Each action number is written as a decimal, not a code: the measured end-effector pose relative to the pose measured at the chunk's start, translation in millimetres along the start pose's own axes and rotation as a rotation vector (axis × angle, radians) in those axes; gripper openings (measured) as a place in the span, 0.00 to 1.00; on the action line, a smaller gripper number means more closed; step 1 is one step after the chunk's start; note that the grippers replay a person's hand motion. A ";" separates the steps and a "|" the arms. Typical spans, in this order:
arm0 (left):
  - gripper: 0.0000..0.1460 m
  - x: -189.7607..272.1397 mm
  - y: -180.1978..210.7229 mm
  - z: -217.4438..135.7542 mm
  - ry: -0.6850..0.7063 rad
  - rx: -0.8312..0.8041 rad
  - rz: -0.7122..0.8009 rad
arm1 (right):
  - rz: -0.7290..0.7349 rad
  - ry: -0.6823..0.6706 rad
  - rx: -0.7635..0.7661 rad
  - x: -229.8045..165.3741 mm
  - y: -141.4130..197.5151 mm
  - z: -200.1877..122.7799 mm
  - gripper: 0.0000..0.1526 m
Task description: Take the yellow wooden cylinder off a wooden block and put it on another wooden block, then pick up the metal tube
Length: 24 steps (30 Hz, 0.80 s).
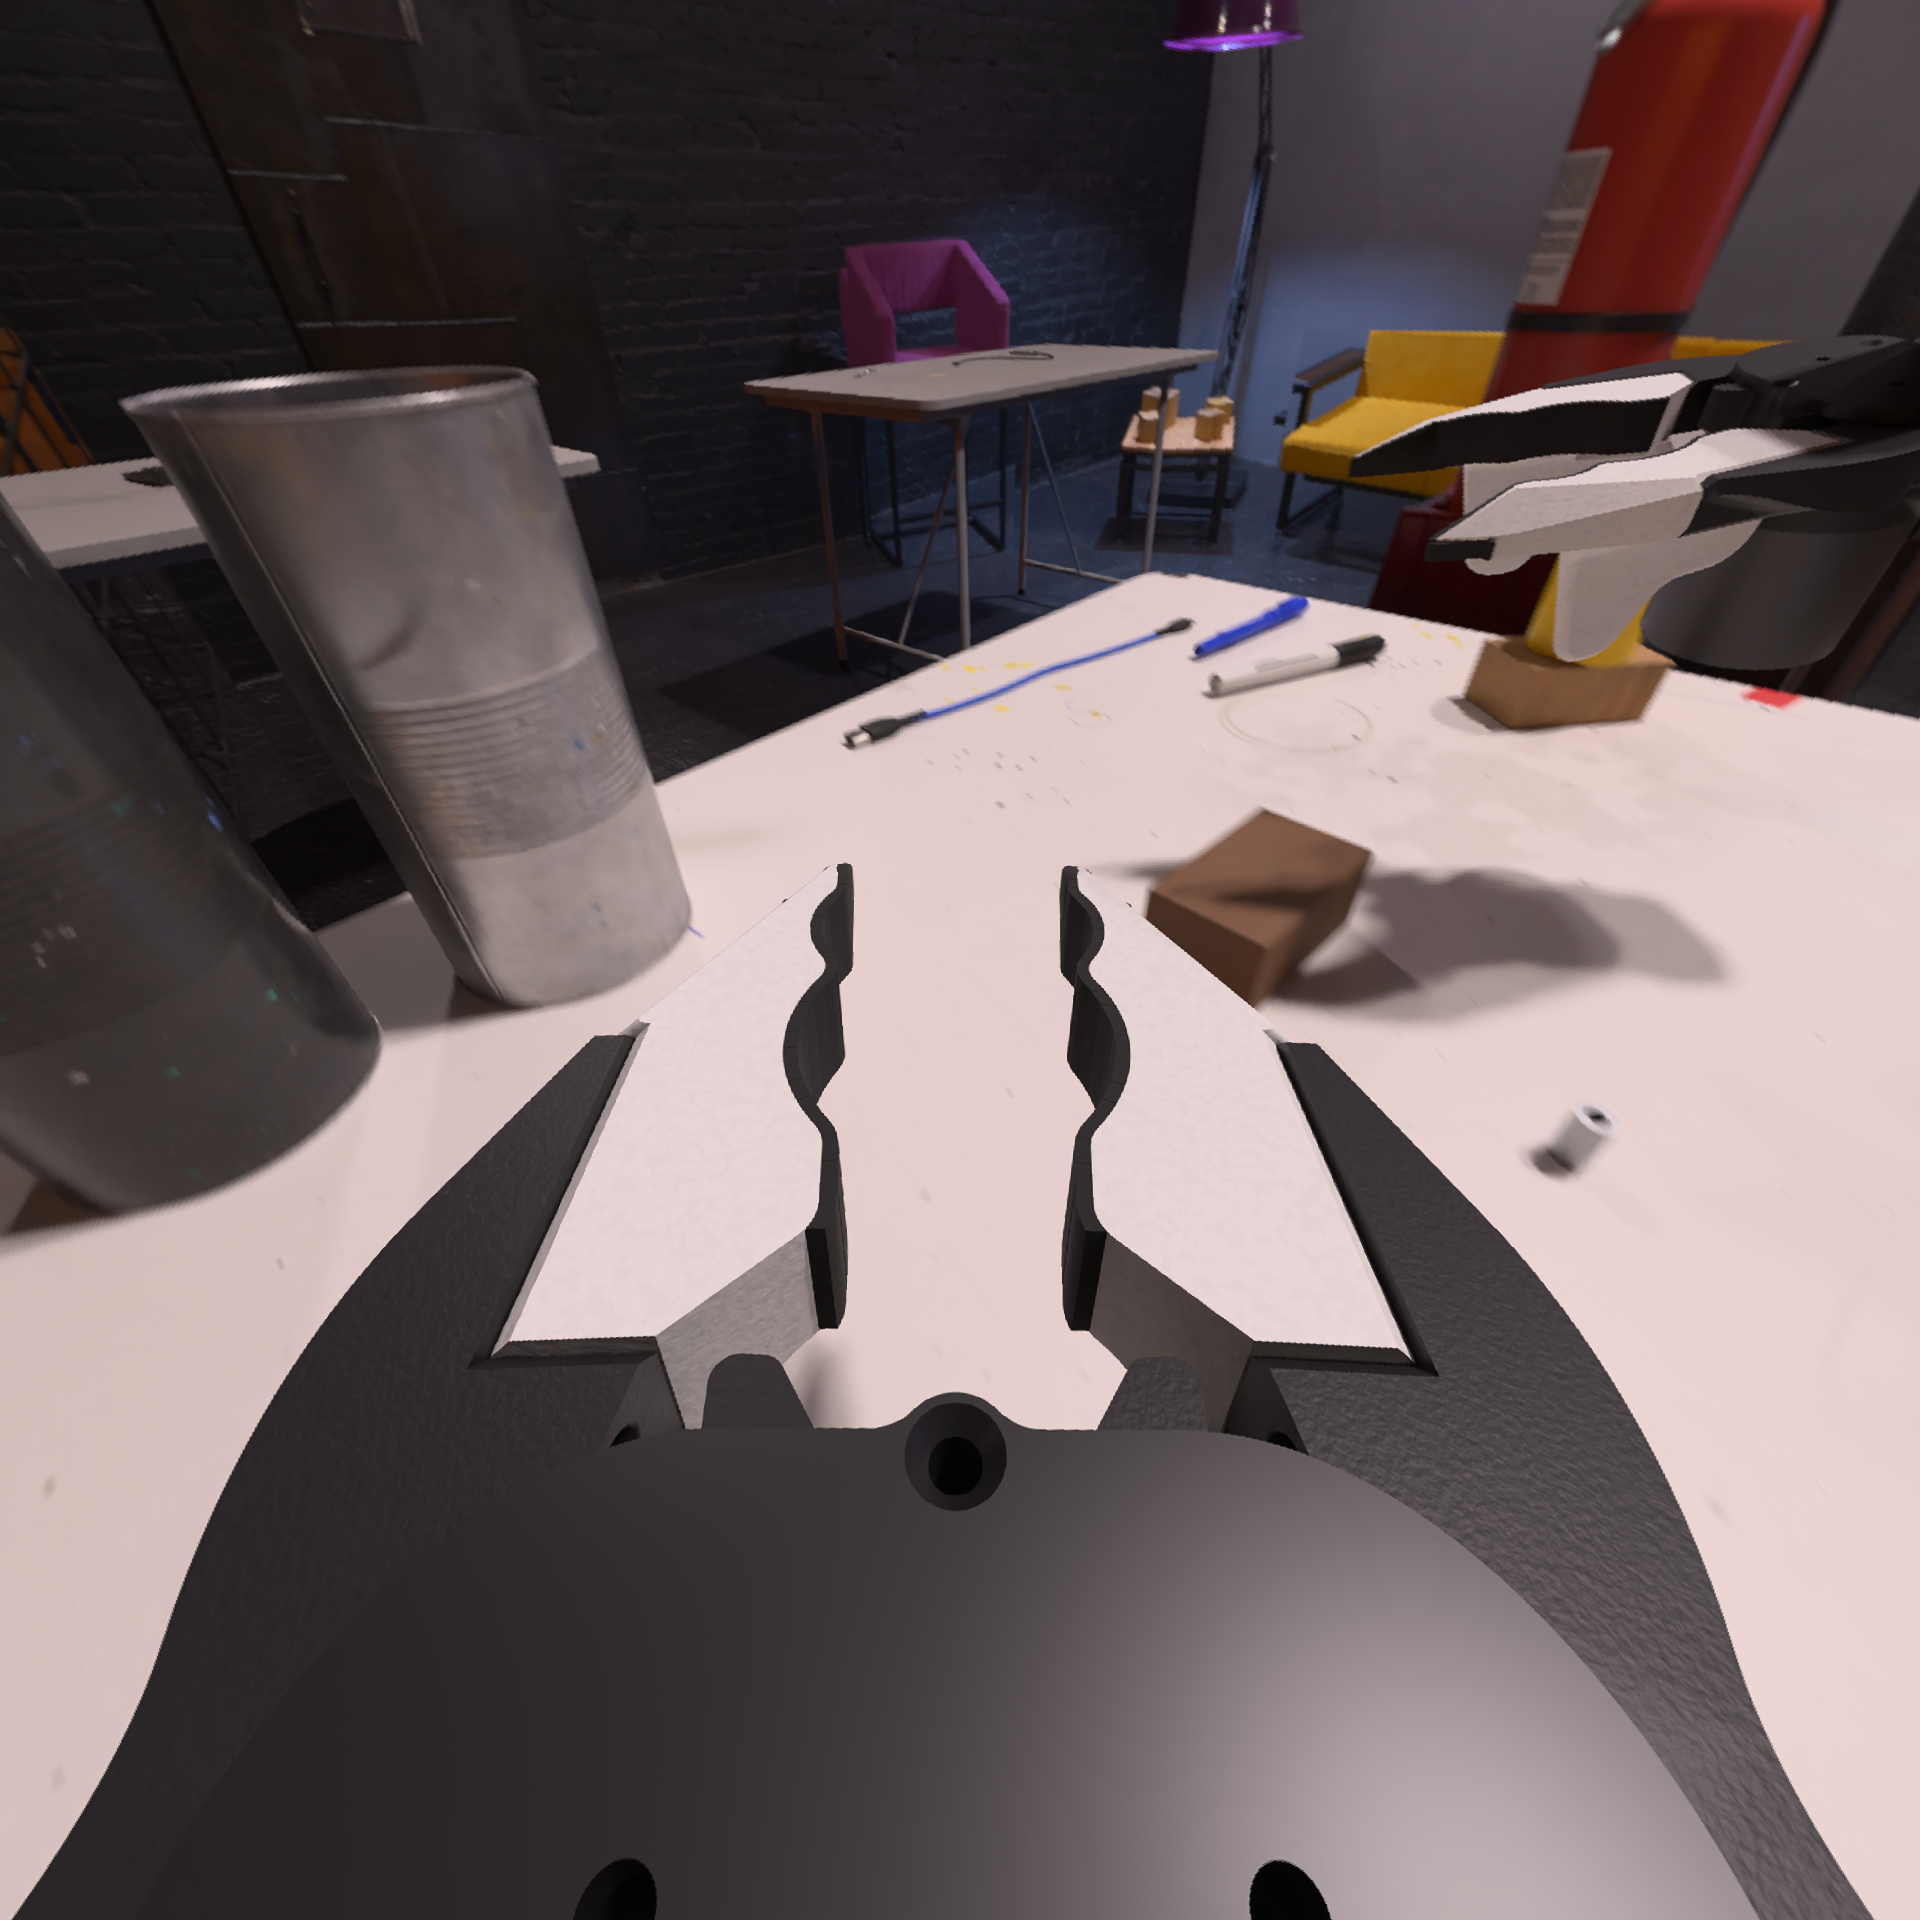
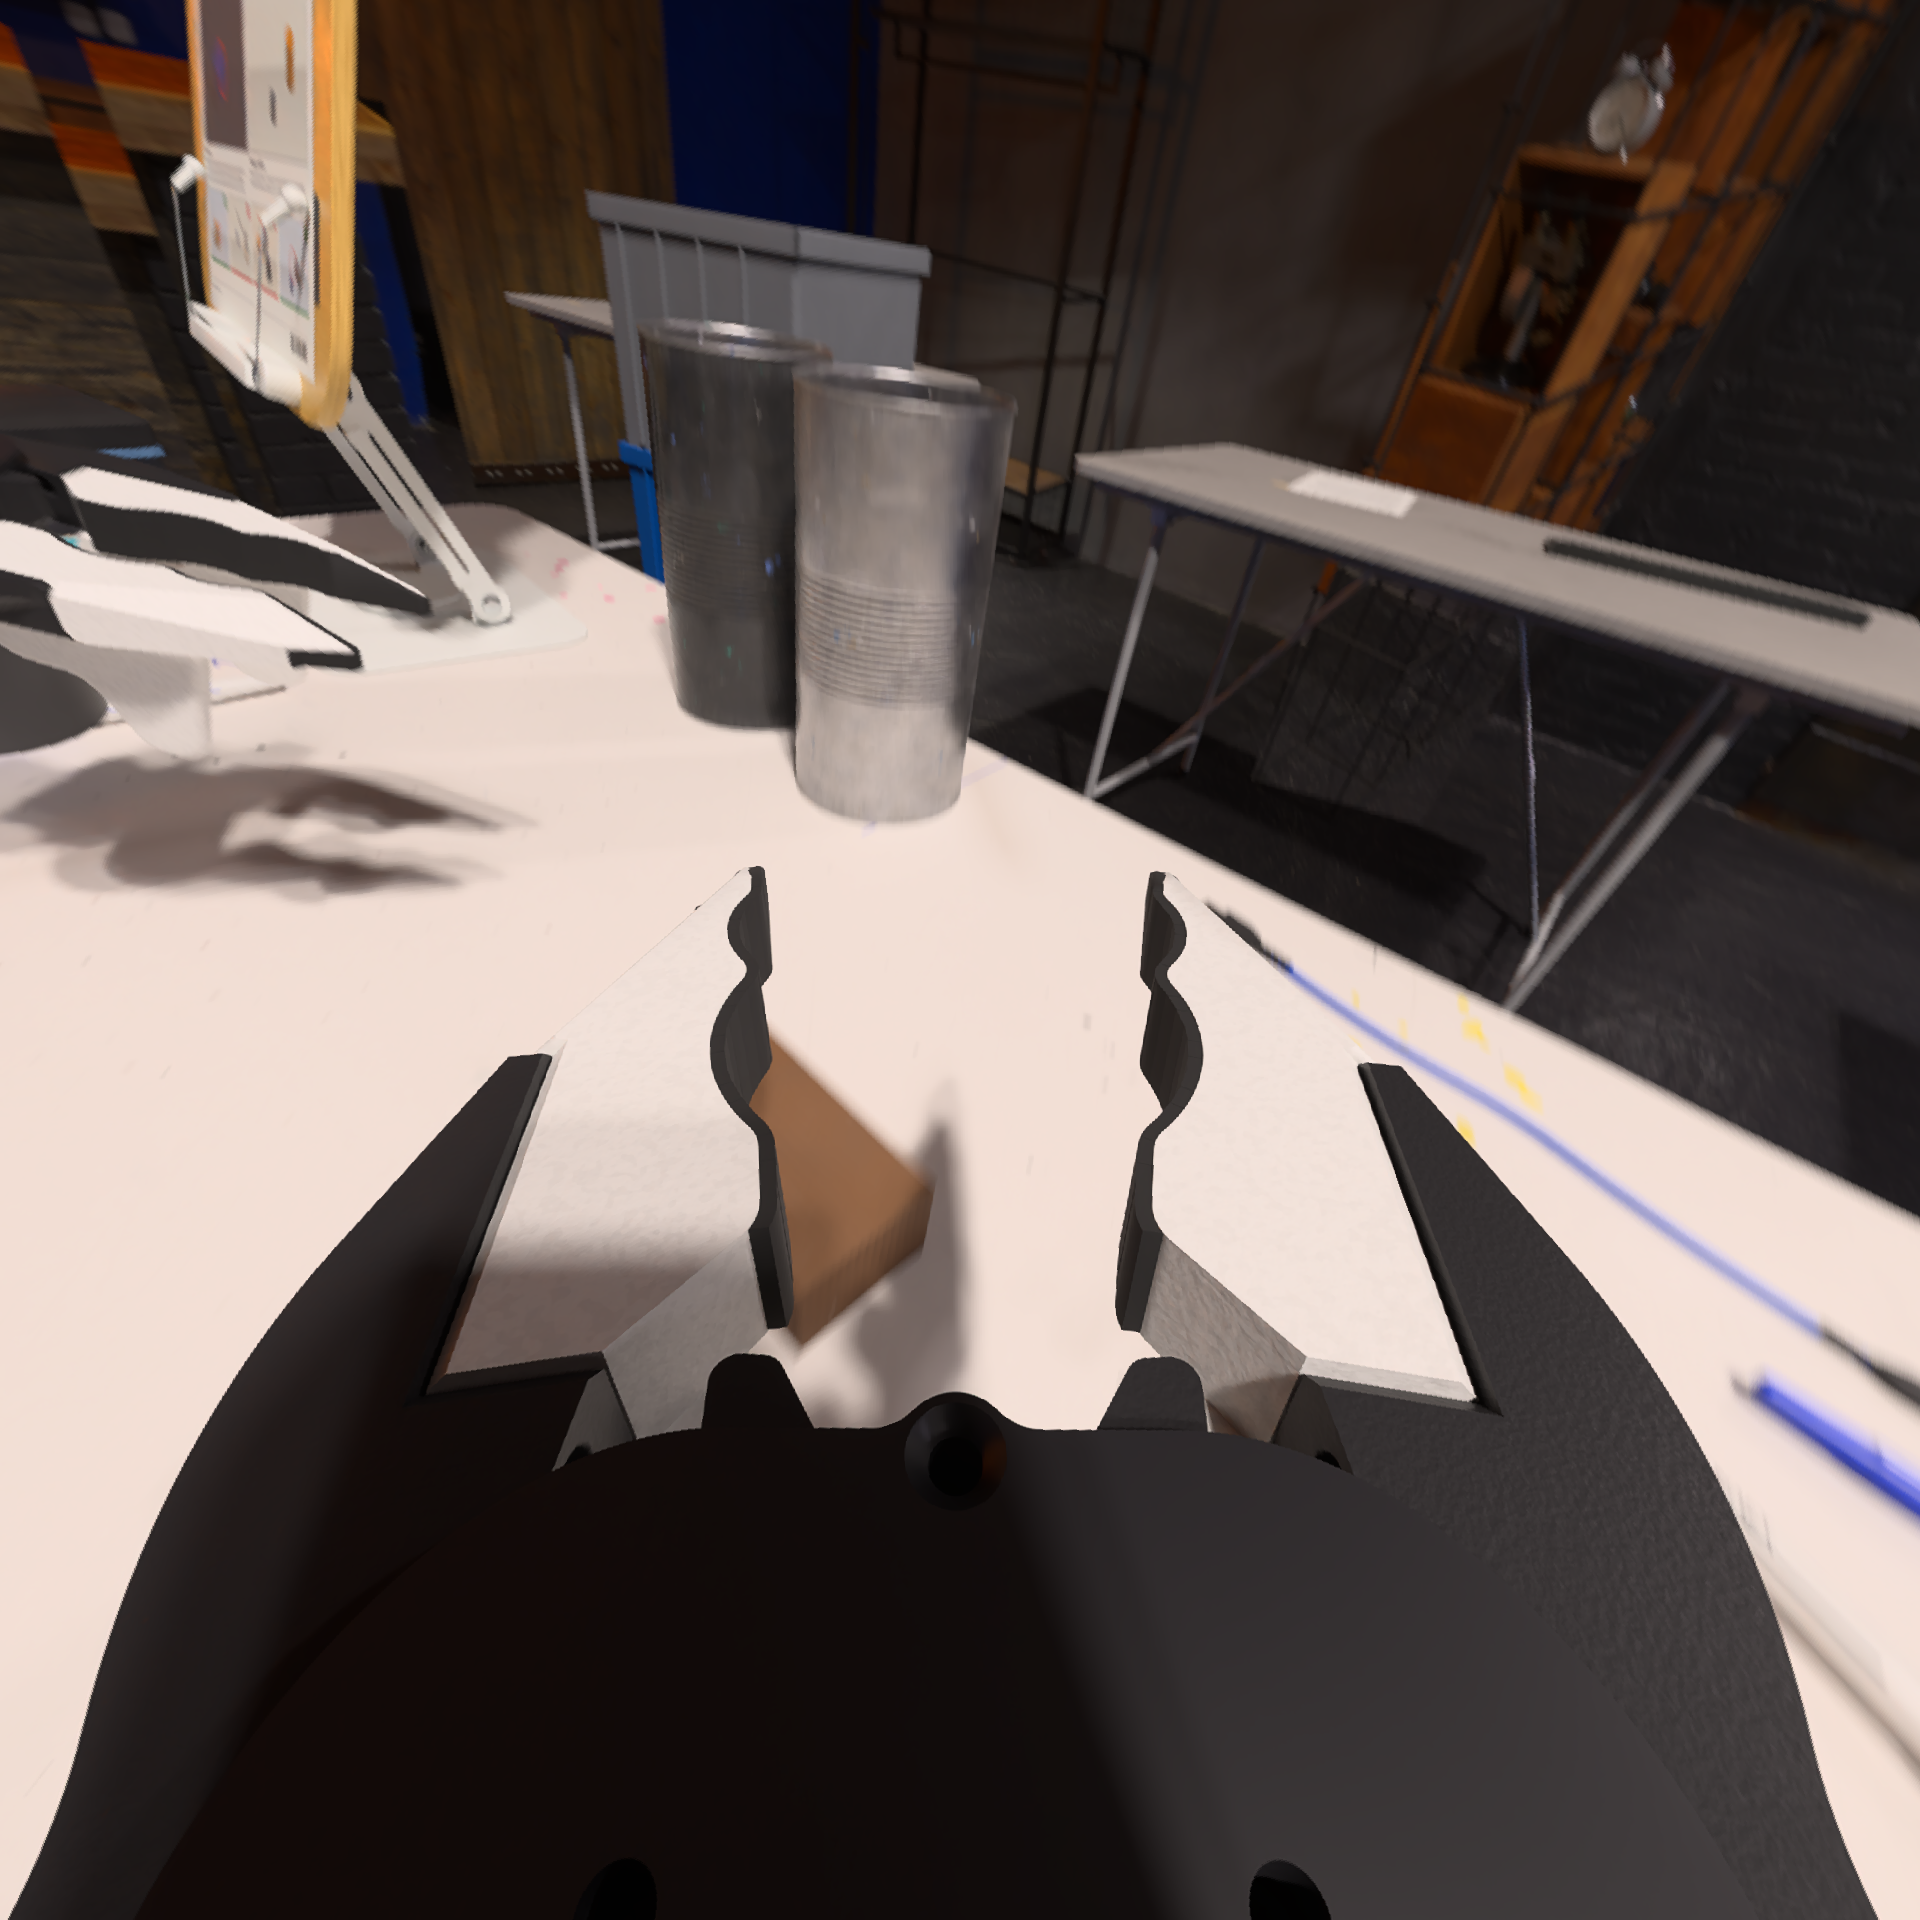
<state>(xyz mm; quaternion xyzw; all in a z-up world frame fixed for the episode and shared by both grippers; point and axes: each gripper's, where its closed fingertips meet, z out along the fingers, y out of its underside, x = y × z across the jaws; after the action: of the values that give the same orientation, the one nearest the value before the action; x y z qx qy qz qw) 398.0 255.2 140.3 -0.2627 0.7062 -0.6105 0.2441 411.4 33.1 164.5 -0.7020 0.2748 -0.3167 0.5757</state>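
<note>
Left wrist view: both jaws gape empty over a white table (image 1: 1351,1455) in a dark brick-walled room

Dark brick wall (image 1: 727,156), magenta chair (image 1: 923,301), yellow armchair (image 1: 1382,405)

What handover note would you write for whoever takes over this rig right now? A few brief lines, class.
Left gripper: open, empty, over the table.
Right gripper: open, empty, close by the yellow cylinder.
The cylinder stands on the lighter wooden block. The darker wooden block is bare, and the metal tube lies on the table.
Done: nothing yet.
Left: move the cylinder to the darker block, then pick up the tube.
</note>
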 end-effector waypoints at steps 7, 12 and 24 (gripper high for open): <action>0.27 38.1 25.5 -32.6 0.084 -0.028 -0.015 | 0.092 0.220 -0.067 -11.0 65.0 -101.2 0.54; 0.28 43.2 19.8 -33.8 0.152 0.012 -0.101 | -0.017 0.342 -0.116 20.3 58.4 -139.0 0.55; 0.27 63.7 35.9 -24.5 0.194 -0.084 0.007 | -0.334 0.159 -0.905 155.2 81.5 -234.4 0.56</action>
<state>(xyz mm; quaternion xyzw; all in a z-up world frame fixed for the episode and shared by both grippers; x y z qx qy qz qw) 331.7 234.7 106.6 -0.2098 0.7525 -0.6020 0.1655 331.9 -247.2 136.3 -0.8900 0.3115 -0.3059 0.1313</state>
